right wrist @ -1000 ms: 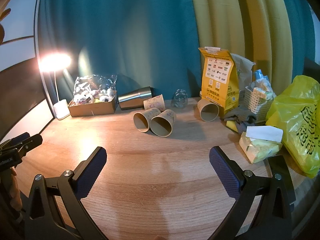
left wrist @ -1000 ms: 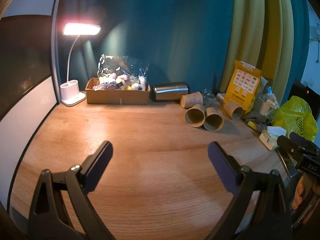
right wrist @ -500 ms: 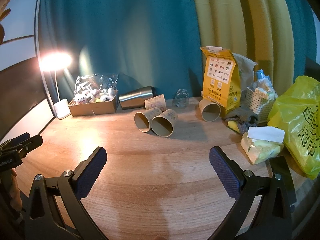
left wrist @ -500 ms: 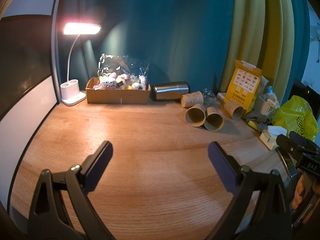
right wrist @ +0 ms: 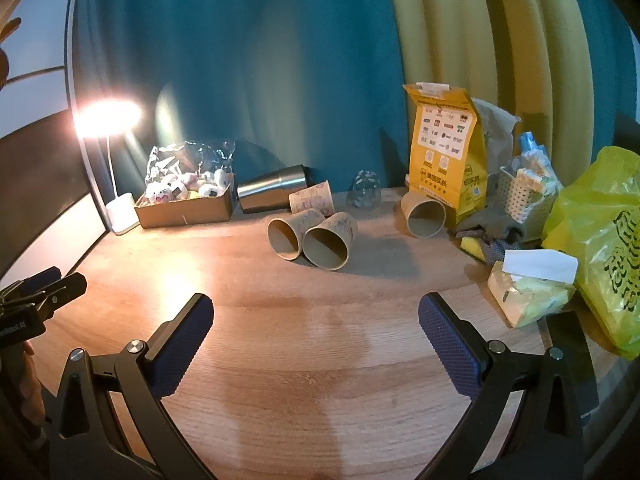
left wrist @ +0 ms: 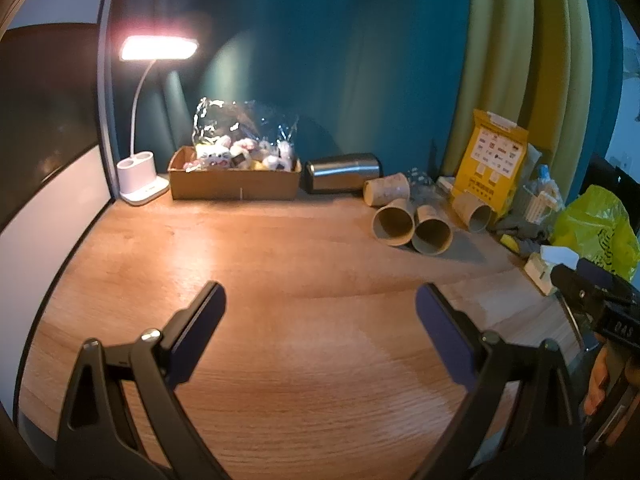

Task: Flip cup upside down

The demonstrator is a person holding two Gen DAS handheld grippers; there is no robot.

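Several brown paper cups lie on their sides at the back of the wooden table. Two lie side by side with mouths toward me [right wrist: 326, 246] [right wrist: 285, 237]; they also show in the left wrist view [left wrist: 432, 234] [left wrist: 393, 224]. A third cup [right wrist: 425, 214] lies by the yellow bag, and a fourth cup [right wrist: 312, 202] lies behind the pair. My left gripper [left wrist: 320, 308] is open and empty over the table's near part. My right gripper [right wrist: 316, 320] is open and empty, well short of the cups.
A steel tumbler [right wrist: 272, 194] lies on its side beside a cardboard box of toys [right wrist: 186, 200]. A lit desk lamp [left wrist: 140, 176] stands at the back left. A yellow paper bag [right wrist: 446, 152], tissue pack [right wrist: 528, 292], basket [right wrist: 524, 196] and yellow plastic bag [right wrist: 600, 240] crowd the right.
Both views have shifted slightly; the right gripper has edged a little toward the cups. Both grippers stay open and nothing on the table has moved.
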